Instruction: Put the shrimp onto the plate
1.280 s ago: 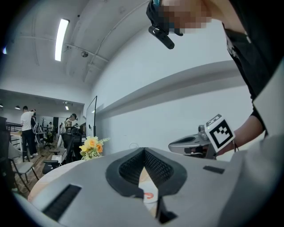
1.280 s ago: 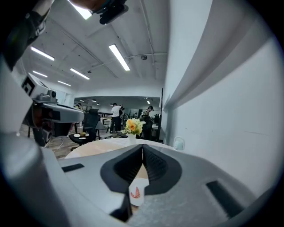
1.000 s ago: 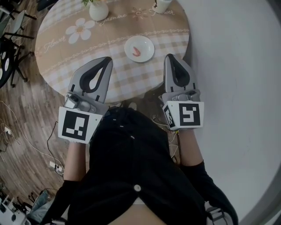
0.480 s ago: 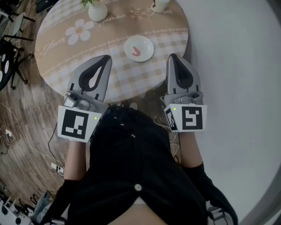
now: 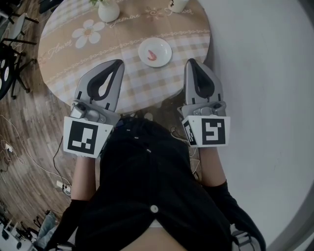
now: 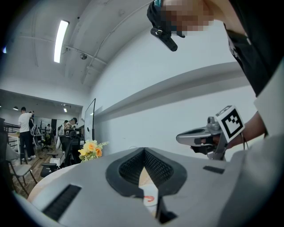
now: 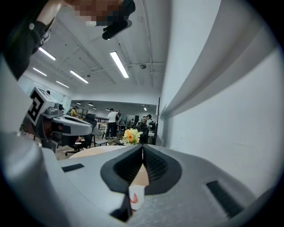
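A pink shrimp [image 5: 151, 55] lies on a small white plate [image 5: 162, 47] on the round checked table [image 5: 98, 49]. My left gripper [image 5: 118, 62] hovers over the table's near edge, left of the plate, shut and empty. My right gripper [image 5: 191, 62] is held at the table's right rim, right of the plate, also shut and empty. In the left gripper view the jaws meet at the tip [image 6: 144, 150], with the plate [image 6: 146, 192] and shrimp [image 6: 150, 199] showing through the gap below. The right gripper [image 7: 142, 147] view shows the plate [image 7: 136, 191] and shrimp [image 7: 135, 200] the same way.
A white vase with flowers [image 5: 108, 10] and a white cup [image 5: 178, 5] stand at the table's far side. Black chairs [image 5: 10, 54] stand to the left on the wood floor, where cables [image 5: 29, 157] lie. A white wall runs along the right.
Almost nothing: the table and plate sit slightly higher in the head view. Both grippers stay shut and roughly where they were.
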`<state>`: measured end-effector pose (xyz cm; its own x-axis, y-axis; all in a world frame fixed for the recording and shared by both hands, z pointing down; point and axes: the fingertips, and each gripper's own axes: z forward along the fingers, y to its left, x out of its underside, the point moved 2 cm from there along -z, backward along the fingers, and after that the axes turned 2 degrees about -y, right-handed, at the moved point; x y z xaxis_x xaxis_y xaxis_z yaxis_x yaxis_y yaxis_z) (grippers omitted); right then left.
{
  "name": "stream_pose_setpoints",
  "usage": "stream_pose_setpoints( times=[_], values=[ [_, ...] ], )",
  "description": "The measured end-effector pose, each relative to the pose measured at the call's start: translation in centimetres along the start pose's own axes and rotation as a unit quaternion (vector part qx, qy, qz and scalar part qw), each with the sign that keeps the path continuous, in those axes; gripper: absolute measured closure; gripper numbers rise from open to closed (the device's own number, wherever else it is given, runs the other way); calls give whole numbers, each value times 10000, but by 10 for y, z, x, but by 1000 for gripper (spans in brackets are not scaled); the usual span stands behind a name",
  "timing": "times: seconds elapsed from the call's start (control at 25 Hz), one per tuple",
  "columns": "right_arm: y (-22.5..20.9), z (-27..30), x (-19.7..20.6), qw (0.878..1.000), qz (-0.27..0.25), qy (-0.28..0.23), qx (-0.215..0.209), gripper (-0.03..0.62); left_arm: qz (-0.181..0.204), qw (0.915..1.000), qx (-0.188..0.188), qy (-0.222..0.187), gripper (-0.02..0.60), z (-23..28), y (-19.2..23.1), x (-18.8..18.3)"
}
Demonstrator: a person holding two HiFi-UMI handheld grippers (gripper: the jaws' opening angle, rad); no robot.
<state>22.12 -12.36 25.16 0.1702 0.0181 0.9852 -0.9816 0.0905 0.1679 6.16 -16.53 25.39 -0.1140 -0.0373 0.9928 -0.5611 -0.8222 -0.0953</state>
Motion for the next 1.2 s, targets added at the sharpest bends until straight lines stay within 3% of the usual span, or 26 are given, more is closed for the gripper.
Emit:
stream_pose_setpoints(
  times=[1.2],
  values=[
    [8, -3, 2, 9999, -42, 67, -119, 594, 8, 10000, 25, 24, 581, -3, -6, 1]
  ],
)
